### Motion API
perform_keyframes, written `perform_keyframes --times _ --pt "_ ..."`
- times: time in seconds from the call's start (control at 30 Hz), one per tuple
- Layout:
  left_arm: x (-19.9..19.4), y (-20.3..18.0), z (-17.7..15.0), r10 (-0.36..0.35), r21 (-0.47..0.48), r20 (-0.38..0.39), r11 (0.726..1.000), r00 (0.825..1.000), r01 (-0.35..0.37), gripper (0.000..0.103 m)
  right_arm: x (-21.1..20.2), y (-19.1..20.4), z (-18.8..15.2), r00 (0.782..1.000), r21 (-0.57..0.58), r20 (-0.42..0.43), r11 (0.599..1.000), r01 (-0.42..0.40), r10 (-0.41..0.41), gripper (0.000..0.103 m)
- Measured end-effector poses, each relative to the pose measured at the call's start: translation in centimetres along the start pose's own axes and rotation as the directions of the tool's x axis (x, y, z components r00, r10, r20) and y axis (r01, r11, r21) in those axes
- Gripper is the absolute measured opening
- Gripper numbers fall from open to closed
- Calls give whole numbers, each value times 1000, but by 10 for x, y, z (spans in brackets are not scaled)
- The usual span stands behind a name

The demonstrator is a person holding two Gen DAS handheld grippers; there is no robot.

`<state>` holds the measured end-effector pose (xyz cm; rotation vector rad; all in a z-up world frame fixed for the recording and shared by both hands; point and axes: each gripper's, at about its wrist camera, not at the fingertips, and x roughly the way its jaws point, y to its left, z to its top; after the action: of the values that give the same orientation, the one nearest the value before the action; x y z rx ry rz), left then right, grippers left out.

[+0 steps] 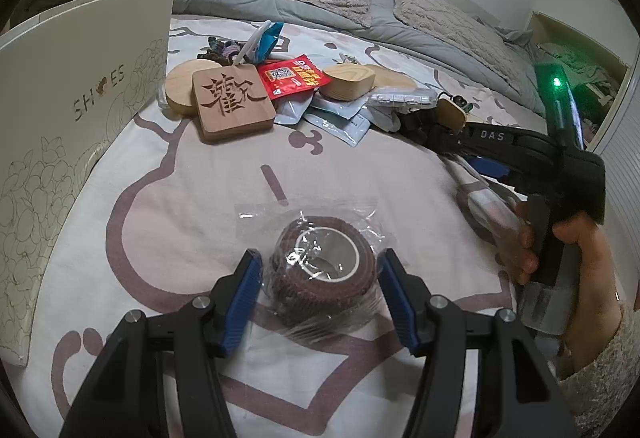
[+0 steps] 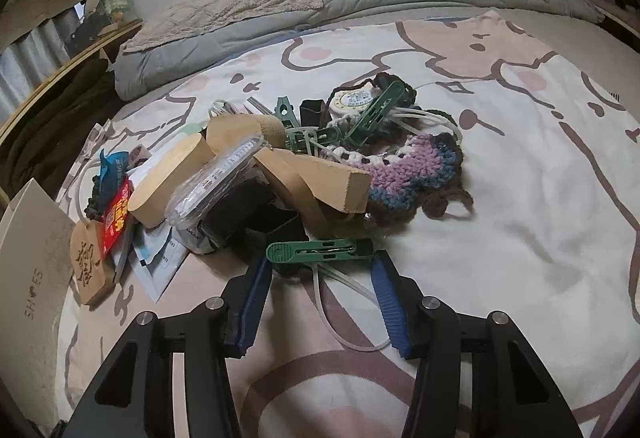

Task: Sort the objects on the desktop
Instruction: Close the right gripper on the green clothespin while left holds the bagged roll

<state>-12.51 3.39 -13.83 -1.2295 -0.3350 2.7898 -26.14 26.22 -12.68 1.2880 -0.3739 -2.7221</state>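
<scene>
Brown tape, a roll [image 1: 324, 270] in a clear wrapper, lies on the bed sheet [image 1: 180, 198]. The left gripper [image 1: 320, 274] has its blue pads on both sides of the roll, on the crinkly wrapper, so it looks like it is pinching it. A white shoe box [image 1: 80, 98] stands just beside it on one side.

Farther up the bed is a messy pile. It has a square wooden block with a carved sign [image 1: 234, 100], a red packet [image 1: 292, 78] and a round wooden lid [image 1: 180, 84].

The right gripper [image 2: 320, 270] is half spread. A green clip [image 2: 320, 250] lies across its tips, and I cannot tell if the pads press it. White zip ties [image 2: 348, 318] lie between the pads. A purple knitted piece [image 2: 412, 166] and wooden blocks [image 2: 320, 182] crowd right behind the clip.
</scene>
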Motion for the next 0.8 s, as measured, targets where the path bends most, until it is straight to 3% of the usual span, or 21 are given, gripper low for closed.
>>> perform_keyframes --times 0.07,0.1,0.13,0.33,0.5,0.57,0.6,0.63,0.8 --pt "1 0 0 0 4 0 1000 1000 0 60 -6 0 -3 1000 -5 1 1000 -11 11 52" --pt "1 0 0 -1 5 0 1000 1000 1 60 -8 1 -4 1000 -9 1 1000 -20 20 40" --pt "2 1 0 -2 5 -1 1000 1000 2 60 -11 2 -5 1000 -13 -5 999 -31 31 36" --pt "2 1 0 -6 2 0 1000 1000 6 60 -25 11 -17 998 -61 -34 996 -60 58 36" --pt "3 2 0 -5 5 1 1000 1000 5 60 -31 11 -19 1000 -78 -11 997 -7 6 37" --pt "3 2 0 -6 4 1 1000 1000 6 60 -32 9 -18 1000 -74 -10 997 14 -15 50" --pt "3 2 0 -5 4 1 1000 1000 5 61 -33 8 -18 1000 -70 -6 997 17 -17 68" --pt "4 2 0 -5 5 1 1000 1000 5 61 -34 7 -18 1000 -67 1 998 17 -17 77" --pt "3 -2 -2 8 25 7 1000 1000 -8 62 -27 6 -7 1000 -74 15 997 15 -14 78"
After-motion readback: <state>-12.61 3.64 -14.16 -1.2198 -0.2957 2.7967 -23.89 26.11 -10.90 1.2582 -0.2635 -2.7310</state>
